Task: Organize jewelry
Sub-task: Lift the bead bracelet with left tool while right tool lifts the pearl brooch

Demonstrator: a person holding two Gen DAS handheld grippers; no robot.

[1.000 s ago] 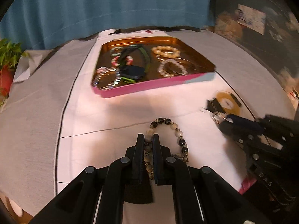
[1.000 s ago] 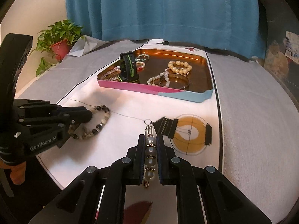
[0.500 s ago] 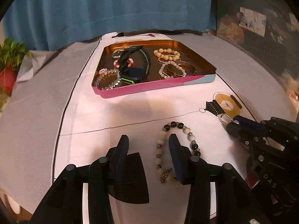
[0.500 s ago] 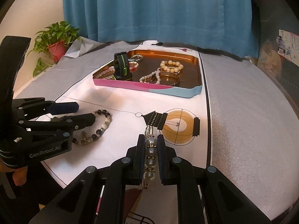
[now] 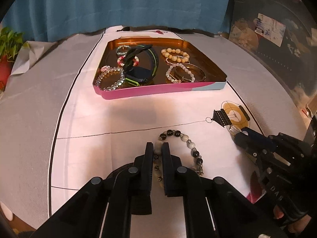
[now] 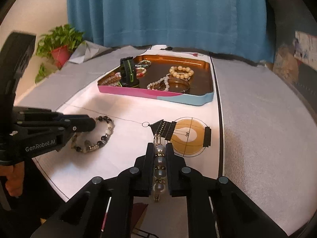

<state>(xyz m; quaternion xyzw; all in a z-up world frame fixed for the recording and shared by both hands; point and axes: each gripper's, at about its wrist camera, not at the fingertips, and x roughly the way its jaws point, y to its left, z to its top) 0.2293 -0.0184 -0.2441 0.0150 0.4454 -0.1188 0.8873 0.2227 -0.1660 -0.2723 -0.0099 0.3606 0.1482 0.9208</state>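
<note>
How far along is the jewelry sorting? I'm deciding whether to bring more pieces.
Done: several bead bracelets, a gold bangle and a black-and-green watch lie in the pink-and-blue metal tray. In hand: the left gripper is shut on the black-and-cream beaded bracelet on the white cloth; the right gripper is shut on a pearl hair clip. Left: both need placing in the tray.

Left wrist view sits just behind the left hand-held gripper (image 5: pixel 157 148), close over the worktop (image 5: pixel 29 119), angled down toward the jewelry tray (image 5: pixel 158 93) and blue curtain (image 5: pixel 118 6). Right wrist view does likewise behind the right hand-held gripper (image 6: pixel 160 148), further right. Both share the tray, the printed lightbulb mat (image 6: pixel 190 134), the beaded bracelet (image 6: pixel 105 132), and each other's gripper at the frame edge.
</note>
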